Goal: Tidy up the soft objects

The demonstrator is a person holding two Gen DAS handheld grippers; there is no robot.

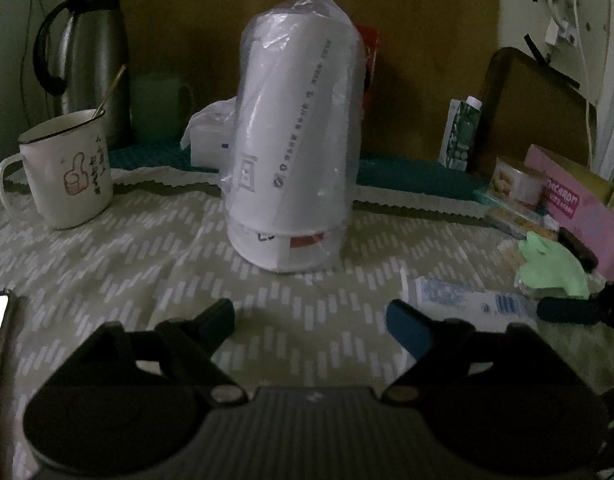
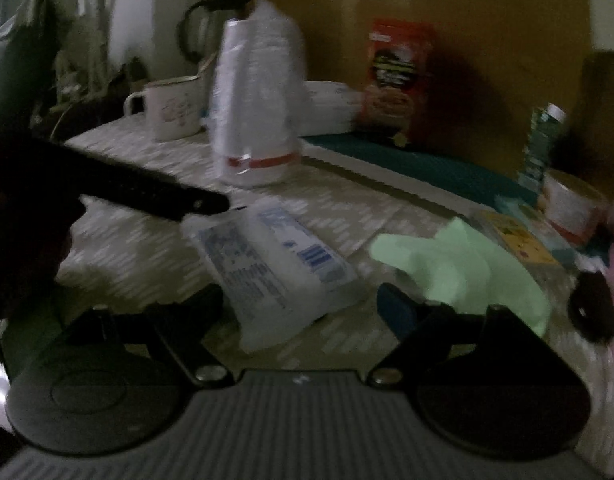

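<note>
Gaping left gripper (image 1: 309, 316) holds nothing; right gripper (image 2: 301, 300) seemingly likewise.

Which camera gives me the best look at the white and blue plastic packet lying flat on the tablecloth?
The right wrist view: the white and blue plastic packet lies whole, just ahead of the open right tool, print and barcode visible though blurred. The left wrist view shows it only as a thin foreshortened strip at the right, partly hidden behind the left tool's finger.

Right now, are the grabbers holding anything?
No. The left gripper and right gripper are both open; the white packet just lies between the right fingers.
</note>
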